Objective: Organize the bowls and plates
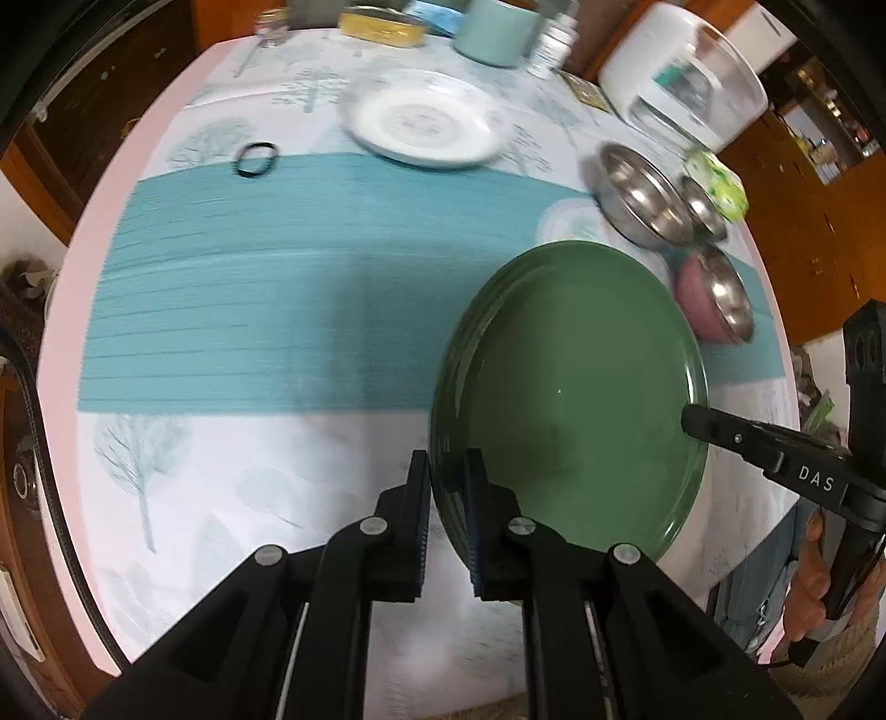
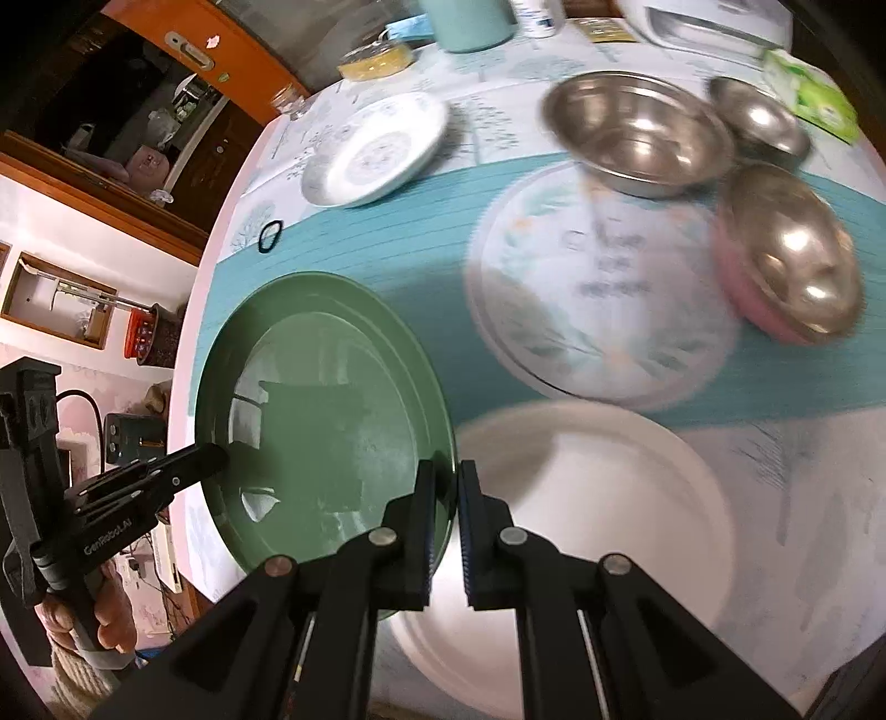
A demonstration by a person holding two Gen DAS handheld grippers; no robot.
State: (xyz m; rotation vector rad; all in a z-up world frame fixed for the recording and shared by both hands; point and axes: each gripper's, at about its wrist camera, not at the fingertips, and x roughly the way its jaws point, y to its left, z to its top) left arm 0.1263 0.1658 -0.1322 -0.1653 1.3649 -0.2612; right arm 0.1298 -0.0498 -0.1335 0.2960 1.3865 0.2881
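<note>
Closest in, the left gripper (image 1: 447, 476) is clamped on the near rim of a round dark green ceramic plate (image 1: 576, 399), its two black fingers pinching the edge between them, and the right gripper (image 2: 444, 487) grips the opposite rim of the same plate in the same way, jaws drawn narrow on the edge. The plate hangs between the two, lifted clear of the desk (image 1: 232, 487), which is round and covered with a pale cloth printed with trees and crossed by a broad teal striped band. In the right wrist view a plain white round plate (image 2: 598, 526) lies on the cloth just beside and partly under the green one, and beyond it rests a larger white plate with a leafy printed pattern (image 2: 603, 288). A person's hand (image 2: 111, 615) wraps the handle of the left gripper at the picture's edge. Further off sit a pink bowl with a steel lining (image 2: 792, 266), tilted on its side, a wide stainless steel bowl (image 2: 637, 133) and a smaller steel bowl (image 2: 758, 119) beside it. A black hair tie (image 1: 256, 159) lies on the cloth near a white plate with a faint blue pattern (image 1: 423, 119). At the far edge stand a pale teal mug (image 1: 495, 30), a yellow-filled lidded container (image 1: 382, 25), a green and white box (image 2: 811, 91) and a white appliance with a clear lid (image 1: 686, 72).
</note>
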